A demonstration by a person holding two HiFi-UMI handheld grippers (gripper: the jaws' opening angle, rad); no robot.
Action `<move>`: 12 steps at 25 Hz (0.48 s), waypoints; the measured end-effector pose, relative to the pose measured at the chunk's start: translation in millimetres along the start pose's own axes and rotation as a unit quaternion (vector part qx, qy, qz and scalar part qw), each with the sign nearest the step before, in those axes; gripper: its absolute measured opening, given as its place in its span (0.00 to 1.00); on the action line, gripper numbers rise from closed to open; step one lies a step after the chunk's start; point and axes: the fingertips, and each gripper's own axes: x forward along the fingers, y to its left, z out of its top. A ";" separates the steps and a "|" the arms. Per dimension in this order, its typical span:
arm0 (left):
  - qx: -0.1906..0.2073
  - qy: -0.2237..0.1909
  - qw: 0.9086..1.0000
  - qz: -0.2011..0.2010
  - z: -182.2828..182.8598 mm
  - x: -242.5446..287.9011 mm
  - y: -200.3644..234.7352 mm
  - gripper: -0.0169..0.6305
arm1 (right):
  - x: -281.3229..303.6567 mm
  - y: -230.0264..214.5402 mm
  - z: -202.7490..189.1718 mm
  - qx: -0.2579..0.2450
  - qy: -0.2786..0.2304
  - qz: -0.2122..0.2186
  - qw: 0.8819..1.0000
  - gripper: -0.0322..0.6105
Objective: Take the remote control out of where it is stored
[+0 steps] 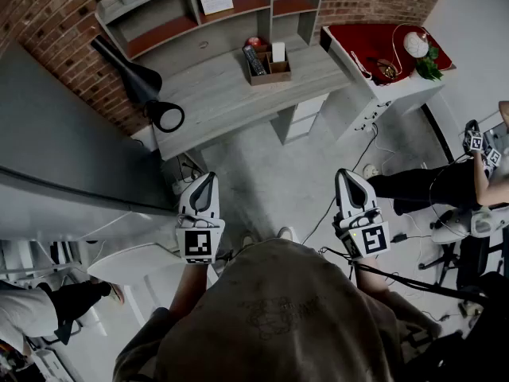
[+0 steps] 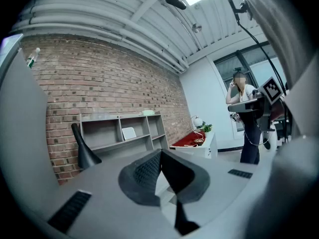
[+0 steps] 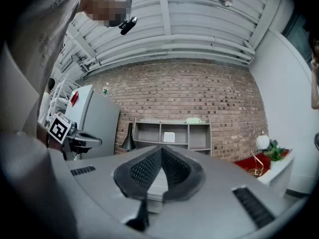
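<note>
Red-brown brick wall [image 1: 48,22]; grey wood-grain bench [image 1: 215,98]; brown cardboard box [image 1: 271,76]; black lamp [image 1: 137,80]; white cabinet [image 1: 359,40], red top; left claw [image 1: 204,177], right claw [image 1: 348,175] white, black-and-white square markers

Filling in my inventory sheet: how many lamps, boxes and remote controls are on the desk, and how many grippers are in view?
lamp: 1
box: 1
remote control: 1
grippers: 2, left gripper and right gripper
Total: 5
</note>
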 end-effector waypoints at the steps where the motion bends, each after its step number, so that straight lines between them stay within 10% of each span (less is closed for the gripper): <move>1: 0.001 0.000 1.000 0.000 -0.4 1.2 -0.3 0.04 | 1.0 -1.0 -0.9 0.001 0.000 0.001 1.000 0.07; 12: -0.008 0.002 1.000 -0.008 1.5 14.0 -10.8 0.04 | 2.5 -15.7 -6.8 0.029 -0.001 0.002 1.000 0.07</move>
